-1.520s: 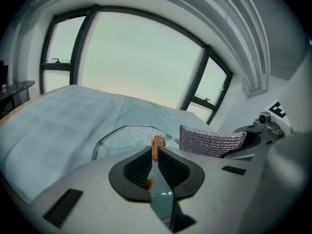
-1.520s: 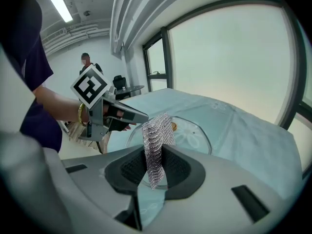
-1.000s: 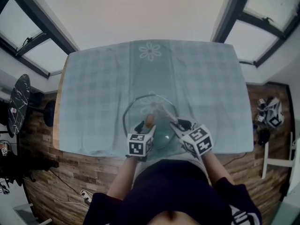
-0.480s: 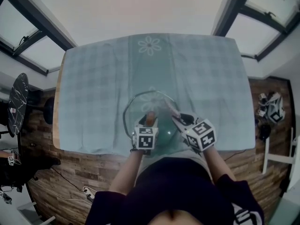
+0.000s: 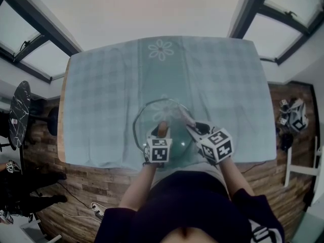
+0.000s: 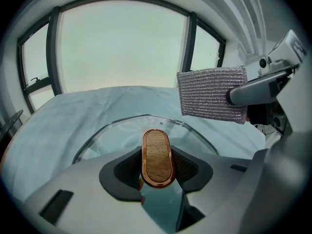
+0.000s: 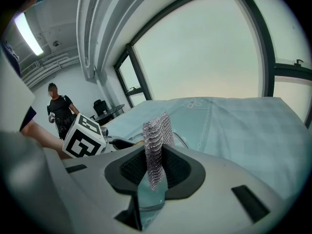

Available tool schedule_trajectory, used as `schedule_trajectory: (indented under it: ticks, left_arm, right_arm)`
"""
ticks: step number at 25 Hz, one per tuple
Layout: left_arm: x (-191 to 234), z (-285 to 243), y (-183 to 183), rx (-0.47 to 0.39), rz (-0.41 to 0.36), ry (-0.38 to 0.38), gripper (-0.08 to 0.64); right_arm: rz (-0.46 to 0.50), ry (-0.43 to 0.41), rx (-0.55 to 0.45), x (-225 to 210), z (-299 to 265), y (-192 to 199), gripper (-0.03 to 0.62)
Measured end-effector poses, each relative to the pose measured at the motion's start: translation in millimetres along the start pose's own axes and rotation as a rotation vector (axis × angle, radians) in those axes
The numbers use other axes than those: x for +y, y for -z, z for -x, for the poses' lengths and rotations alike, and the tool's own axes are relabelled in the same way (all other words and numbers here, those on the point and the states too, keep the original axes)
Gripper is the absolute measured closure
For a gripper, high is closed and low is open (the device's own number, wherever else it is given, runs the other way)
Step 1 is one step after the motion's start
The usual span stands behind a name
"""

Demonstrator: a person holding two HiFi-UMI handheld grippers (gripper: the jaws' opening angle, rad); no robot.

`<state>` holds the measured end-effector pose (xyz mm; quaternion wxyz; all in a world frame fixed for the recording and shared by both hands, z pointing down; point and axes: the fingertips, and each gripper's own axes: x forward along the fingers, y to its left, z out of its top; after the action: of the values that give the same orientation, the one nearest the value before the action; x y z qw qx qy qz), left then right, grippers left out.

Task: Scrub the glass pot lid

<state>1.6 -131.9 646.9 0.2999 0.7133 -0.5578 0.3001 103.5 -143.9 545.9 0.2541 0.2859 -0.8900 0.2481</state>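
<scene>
Two claws, one glass pot lid (image 5: 152,114), one scrub pad (image 6: 212,95), one bench (image 5: 223,85) under a checked blue cloth.

Lid flat on the cloth close to the bench's near edge, dome up, with one wooden handle (image 6: 157,156) at its middle.

Left claw (image 6: 157,168): just been closing, partly closed, pads against both sides of the handle. Lid steadied by that grip.

Right claw (image 7: 155,169): clamped tight on the lower edge of the silvery mesh pad. Pad upright out of the jaws, held in the air to the right of the handle, apparently clear of the glass.

Step in hand, by judgement: securing the lid, scrubbing not yet begun.

Next move: lower the pad flat onto the glass beside the handle, then rub round the dome. Left grip to be kept firm, smooth glass on cloth being likely to slide or tip under sideways pressure.
</scene>
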Motion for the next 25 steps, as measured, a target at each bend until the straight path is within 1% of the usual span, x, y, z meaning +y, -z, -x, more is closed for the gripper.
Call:
schedule_trajectory:
  ticks: [7, 12, 20, 25]
  left_arm:
    - [2, 2, 0, 0.01, 0.014, 0.013, 0.391]
    - [2, 9, -4, -0.007, 0.035, 0.055, 0.391]
    - [-16, 28, -24, -0.109, 0.042, 0.224, 0.391]
    - [-24, 46, -38, -0.186, 0.1, 0.349, 0.391]
  right_arm:
    - [-0.026, 0.041, -0.024, -14, 13, -1, 0.511]
    - [-0.053, 0.085, -0.048, -32, 26, -1, 0.511]
    - [-0.065, 0.168, -0.103, -58, 50, -13, 0.511]
    - [-0.028, 0.244, -0.145, -80, 76, -30, 0.511]
